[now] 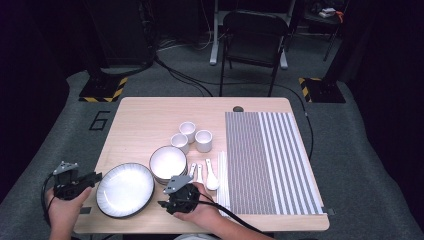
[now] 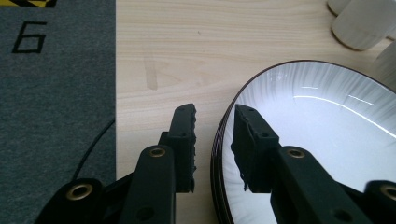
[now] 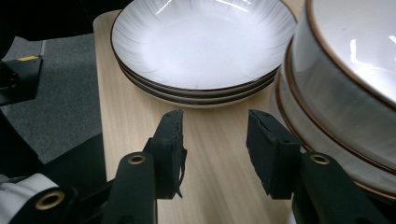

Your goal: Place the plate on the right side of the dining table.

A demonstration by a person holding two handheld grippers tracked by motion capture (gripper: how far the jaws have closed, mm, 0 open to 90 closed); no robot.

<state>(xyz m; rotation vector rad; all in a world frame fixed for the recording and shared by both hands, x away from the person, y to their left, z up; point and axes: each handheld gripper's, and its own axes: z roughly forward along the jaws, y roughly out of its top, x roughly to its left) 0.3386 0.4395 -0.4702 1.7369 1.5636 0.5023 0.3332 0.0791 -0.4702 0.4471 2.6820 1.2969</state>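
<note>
A stack of white plates (image 1: 125,190) with dark rims lies at the table's front left. My left gripper (image 1: 95,177) is at its left edge. In the left gripper view the jaws (image 2: 215,121) straddle the top plate's rim (image 2: 317,126), one jaw outside and one over the plate, with a gap showing on both sides. My right gripper (image 1: 162,200) is just right of the plates. Its jaws (image 3: 215,126) stand open over bare wood, between the plate stack (image 3: 196,42) and a stack of bowls (image 3: 345,93).
The bowls (image 1: 168,162) sit behind the right gripper, with three white cups (image 1: 192,137) beyond them. White spoons (image 1: 205,174) and thin white sticks (image 1: 222,175) lie beside a striped placemat (image 1: 270,160) on the right half. A cup (image 2: 362,23) stands past the plates.
</note>
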